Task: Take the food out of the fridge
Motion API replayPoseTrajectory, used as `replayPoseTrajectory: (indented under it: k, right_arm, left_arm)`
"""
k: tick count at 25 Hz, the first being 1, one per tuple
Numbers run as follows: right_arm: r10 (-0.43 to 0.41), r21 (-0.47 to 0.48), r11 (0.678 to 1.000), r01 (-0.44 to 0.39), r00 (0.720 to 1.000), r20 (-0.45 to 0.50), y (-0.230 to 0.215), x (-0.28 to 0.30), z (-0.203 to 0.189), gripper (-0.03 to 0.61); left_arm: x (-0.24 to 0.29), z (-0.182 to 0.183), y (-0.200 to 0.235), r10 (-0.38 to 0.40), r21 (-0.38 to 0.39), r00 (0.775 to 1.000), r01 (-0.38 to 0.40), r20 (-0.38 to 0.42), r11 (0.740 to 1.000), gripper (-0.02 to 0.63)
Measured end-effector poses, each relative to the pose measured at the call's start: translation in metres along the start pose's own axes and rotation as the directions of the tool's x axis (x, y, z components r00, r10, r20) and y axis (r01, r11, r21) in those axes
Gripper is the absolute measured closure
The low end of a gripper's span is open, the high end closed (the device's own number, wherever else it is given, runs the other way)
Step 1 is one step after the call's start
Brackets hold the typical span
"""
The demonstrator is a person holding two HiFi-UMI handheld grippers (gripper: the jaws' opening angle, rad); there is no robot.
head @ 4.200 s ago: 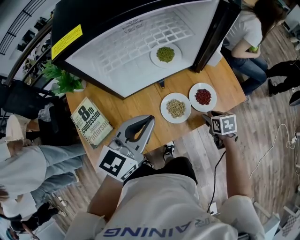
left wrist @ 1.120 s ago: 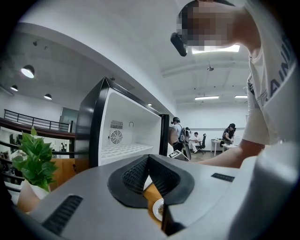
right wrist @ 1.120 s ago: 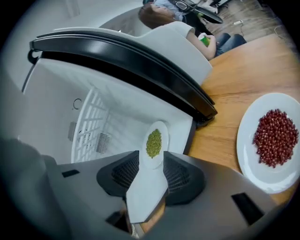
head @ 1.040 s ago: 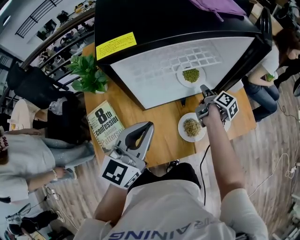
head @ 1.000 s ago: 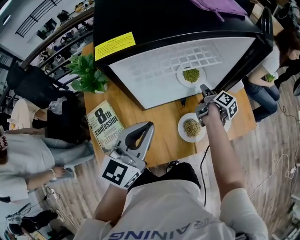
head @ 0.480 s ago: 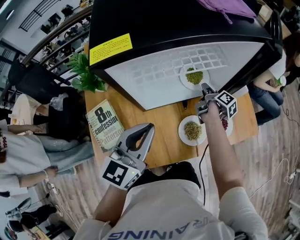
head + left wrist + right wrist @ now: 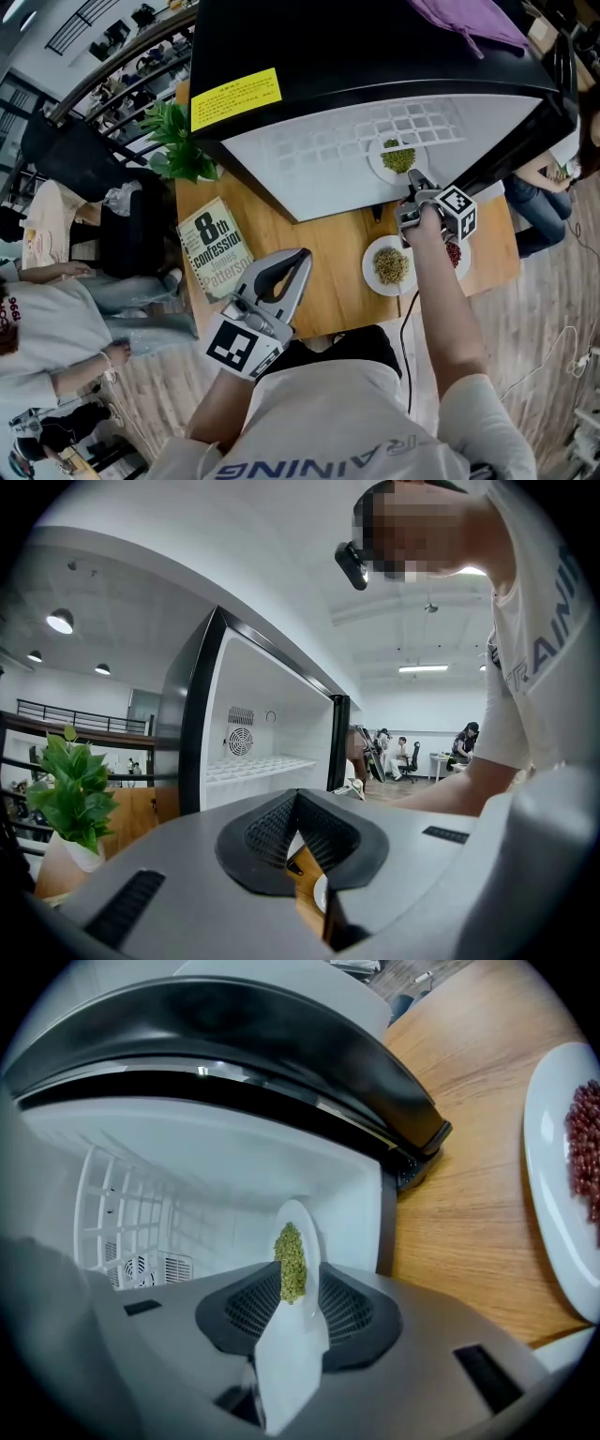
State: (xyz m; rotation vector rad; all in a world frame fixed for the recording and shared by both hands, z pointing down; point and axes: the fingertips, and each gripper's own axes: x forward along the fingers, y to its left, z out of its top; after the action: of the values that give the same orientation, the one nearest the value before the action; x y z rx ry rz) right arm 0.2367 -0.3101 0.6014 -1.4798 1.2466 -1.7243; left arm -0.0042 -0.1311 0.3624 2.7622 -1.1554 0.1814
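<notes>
While the left gripper [image 7: 299,254] is hovering with jaws pressed together, the right gripper's [image 7: 412,177] jaws are just closing, pinching the plate of green beans [image 7: 382,161] inside the fridge [image 7: 375,56].

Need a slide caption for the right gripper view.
Right gripper, its jaws just closed further, pinches the plate of green beans inside the open fridge.

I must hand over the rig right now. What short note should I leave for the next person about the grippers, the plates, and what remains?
Right gripper: jaws have just been closing on the near rim of the plate of green beans, which sits on the fridge shelf.
Left gripper: shut, empty, near the table's front edge.
Done: the plate of pale beans and the plate of red beans stand on the table.
Left: draw the green plate out and set it beside them.
</notes>
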Motion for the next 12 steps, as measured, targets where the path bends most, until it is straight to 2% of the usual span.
replayPoseTrajectory:
  k: [4,12]
  right_arm:
    - [-0.018,0.026,1.000,0.018,1.000,0.000,-0.010,0.002,-0.001,0.542]
    - [0.123,0.032,0.992,-0.123,0.992,0.003,0.009,-0.004,-0.002,0.552]
  left_arm:
    - [-0.001,-0.003,0.003,0.009,-0.002,1.000,-0.009,-0.004,1.000,0.609]
    - [-0.004,-0.005,0.004,0.028,-0.013,1.000,-0.028,-0.008,1.000,0.609]
